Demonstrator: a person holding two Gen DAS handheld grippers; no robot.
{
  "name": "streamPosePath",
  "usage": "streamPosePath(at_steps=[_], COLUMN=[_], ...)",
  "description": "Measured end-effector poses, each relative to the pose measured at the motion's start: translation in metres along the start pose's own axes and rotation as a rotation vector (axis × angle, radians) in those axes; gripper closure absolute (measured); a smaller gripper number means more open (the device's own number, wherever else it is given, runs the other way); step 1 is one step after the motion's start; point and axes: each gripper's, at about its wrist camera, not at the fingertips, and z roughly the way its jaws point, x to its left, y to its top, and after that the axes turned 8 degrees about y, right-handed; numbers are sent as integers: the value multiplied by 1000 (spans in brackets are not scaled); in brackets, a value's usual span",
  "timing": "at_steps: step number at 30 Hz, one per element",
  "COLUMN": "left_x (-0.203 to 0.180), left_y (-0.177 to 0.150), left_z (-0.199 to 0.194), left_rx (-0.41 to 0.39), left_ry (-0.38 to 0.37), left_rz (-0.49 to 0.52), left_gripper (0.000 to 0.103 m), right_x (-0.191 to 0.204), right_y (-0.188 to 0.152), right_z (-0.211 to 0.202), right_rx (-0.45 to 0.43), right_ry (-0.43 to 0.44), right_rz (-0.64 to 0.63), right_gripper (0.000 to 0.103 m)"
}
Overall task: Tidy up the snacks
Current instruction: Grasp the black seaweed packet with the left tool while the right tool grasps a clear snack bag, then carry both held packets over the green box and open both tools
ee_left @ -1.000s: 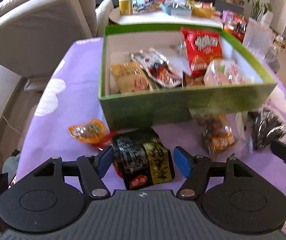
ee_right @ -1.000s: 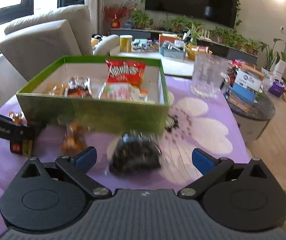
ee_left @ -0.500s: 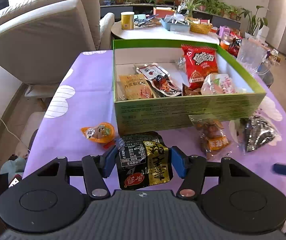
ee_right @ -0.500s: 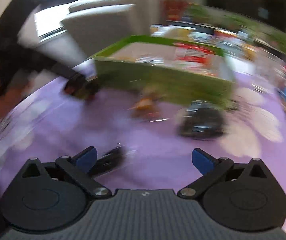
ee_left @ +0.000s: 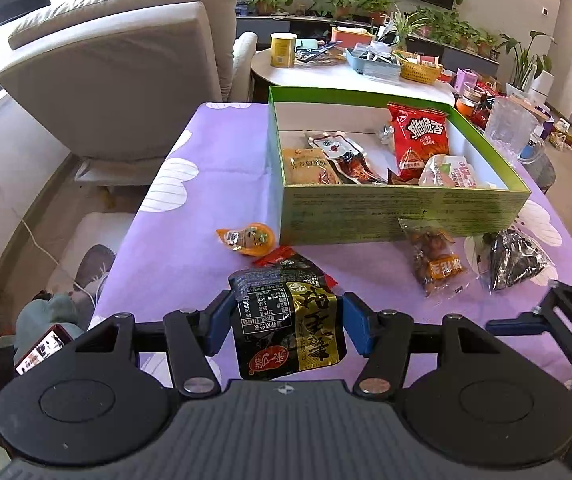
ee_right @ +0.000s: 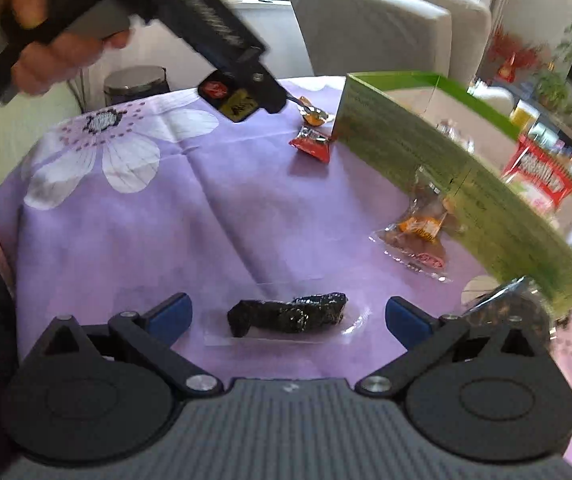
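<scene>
Open green cardboard box (ee_left: 397,212) held five snack packets; five more lay loose on purple cloth (ee_left: 206,184). Left gripper (ee_left: 286,322) clamped black-and-gold packet (ee_left: 289,328); right gripper (ee_right: 287,314) gaped wide, empty.

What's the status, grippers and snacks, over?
Left gripper shut on black-and-yellow packet. Right gripper open around dark snack. Green box path unobstructed.

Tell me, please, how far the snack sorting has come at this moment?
Partly done. Several snacks already lie inside the green box, among them a red chip bag. In hand: the left gripper is shut on a black and yellow packet; the right gripper is open around a dark snack in clear wrap. Left on the purple tablecloth: an orange jelly cup, a small red packet, a nut bag and a dark seed bag.
</scene>
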Motion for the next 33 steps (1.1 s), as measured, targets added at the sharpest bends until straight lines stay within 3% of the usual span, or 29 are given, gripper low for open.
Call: streamPosePath(at_steps=[3, 9, 17, 23, 33], left_x=[-2, -5, -8, -8, -15], left_y=[0, 2, 1, 7, 23], left_z=[-2, -1, 1, -3, -4], left_rx=[-1, -7, -1, -23, -58], left_ry=[-5, -18, -35, -47, -66], left_rz=[5, 13, 17, 11, 10], left_gripper=[48, 48, 48, 48, 48], right_x=[-14, 3, 16, 12, -27], right_y=[-3, -8, -14, -4, 23], right_z=[7, 5, -10, -31, -67], right_rx=[-26, -72, -120, -199, -383], right_ry=[36, -75, -150, -237, -405], right_rz=[142, 228, 334, 380, 417], right_gripper=[41, 41, 41, 41, 41])
